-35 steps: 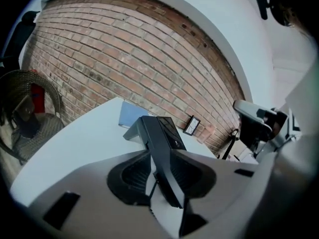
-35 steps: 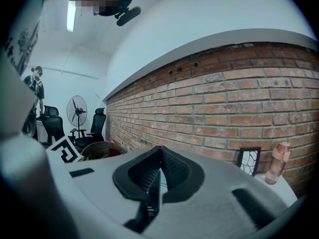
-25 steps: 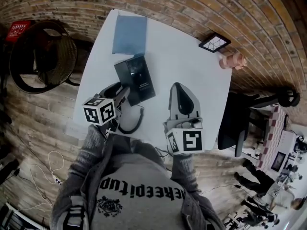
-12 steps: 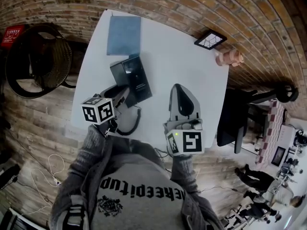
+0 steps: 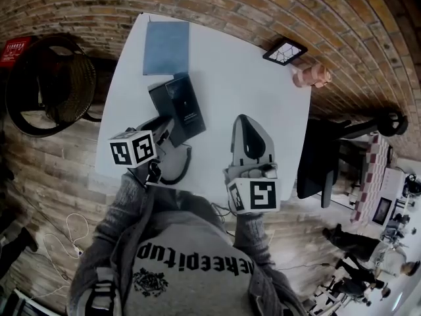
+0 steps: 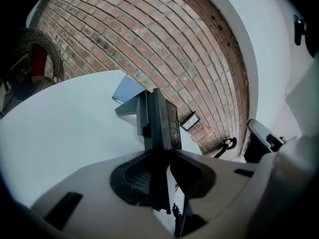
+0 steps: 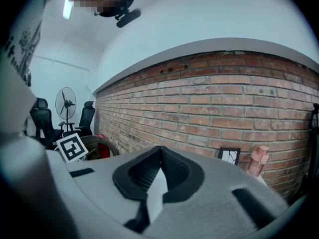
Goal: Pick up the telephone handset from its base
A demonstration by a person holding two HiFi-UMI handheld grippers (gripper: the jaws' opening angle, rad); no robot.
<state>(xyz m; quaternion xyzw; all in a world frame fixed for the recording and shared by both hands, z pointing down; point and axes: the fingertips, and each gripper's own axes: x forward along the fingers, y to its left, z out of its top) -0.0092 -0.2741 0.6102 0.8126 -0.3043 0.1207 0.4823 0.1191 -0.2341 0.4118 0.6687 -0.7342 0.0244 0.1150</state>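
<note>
White table by brick: my left gripper, the nearer one, had just been closing and clamped the handset, which ran lengthwise along my jaws beside the base; my right gripper hung pinched together, empty.

We note a smooth matt white desk, a black plastic handset between matt grey plastic fingers, a rough brick wall and a wooden plank floor.

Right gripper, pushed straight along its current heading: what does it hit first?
Nothing close. The right gripper aims over bare table toward the brick wall, left of the small frame. The table could come first; depth is unclear.
</note>
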